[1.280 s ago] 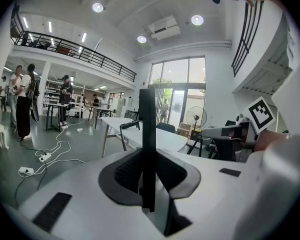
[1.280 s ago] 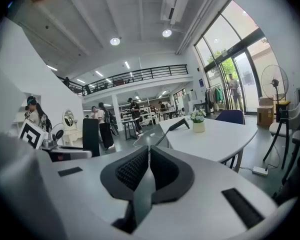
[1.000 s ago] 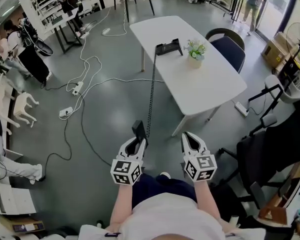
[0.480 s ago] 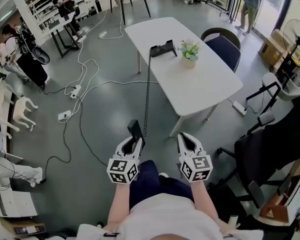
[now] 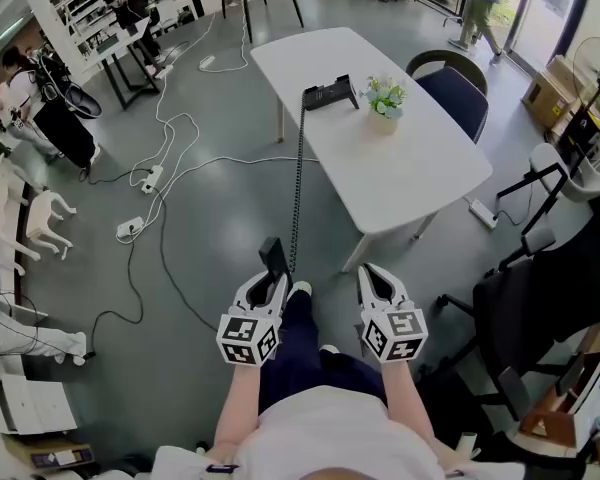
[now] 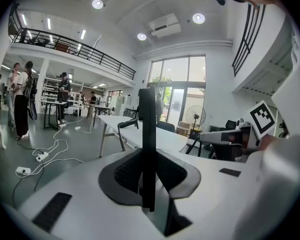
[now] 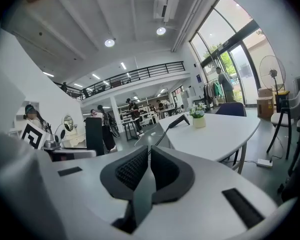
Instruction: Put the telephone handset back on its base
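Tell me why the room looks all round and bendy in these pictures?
Left gripper view: the lens bends the room into a circle with black corners, the handset a dark silhouette. Right gripper view: same bending, bright windows. Head view: the glossy floor shows soft glare.

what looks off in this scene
The handset is off its base, clamped in the left claw out over the floor, its coiled cord stretched through the air to the base on the white table.

Open floor ahead, plant beside telephone base
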{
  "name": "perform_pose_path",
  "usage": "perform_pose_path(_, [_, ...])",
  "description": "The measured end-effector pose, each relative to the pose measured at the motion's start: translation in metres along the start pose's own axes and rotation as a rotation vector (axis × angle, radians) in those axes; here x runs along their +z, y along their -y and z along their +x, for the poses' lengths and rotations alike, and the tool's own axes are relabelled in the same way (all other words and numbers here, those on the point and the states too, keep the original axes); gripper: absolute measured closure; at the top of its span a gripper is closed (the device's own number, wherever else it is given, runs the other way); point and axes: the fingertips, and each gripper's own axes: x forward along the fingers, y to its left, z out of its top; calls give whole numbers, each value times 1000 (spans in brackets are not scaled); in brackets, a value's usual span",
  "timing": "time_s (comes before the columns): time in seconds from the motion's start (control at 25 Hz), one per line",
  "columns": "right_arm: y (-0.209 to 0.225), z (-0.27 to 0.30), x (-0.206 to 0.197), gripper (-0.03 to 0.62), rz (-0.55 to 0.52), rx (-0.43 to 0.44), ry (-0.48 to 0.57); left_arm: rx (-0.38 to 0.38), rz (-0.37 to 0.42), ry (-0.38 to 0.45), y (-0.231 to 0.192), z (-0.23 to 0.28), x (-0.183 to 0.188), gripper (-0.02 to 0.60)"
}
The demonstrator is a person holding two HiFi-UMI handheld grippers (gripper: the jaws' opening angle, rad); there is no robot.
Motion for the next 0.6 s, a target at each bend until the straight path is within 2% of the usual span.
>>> perform_pose_path(0.36, [1, 53, 7, 553, 15, -1, -37, -23, -16, -26, -35, 39, 14, 497])
perform_pose_path(0.6, [2, 104, 22, 553, 23, 5, -56, -20, -27, -33, -73, 69, 35, 497])
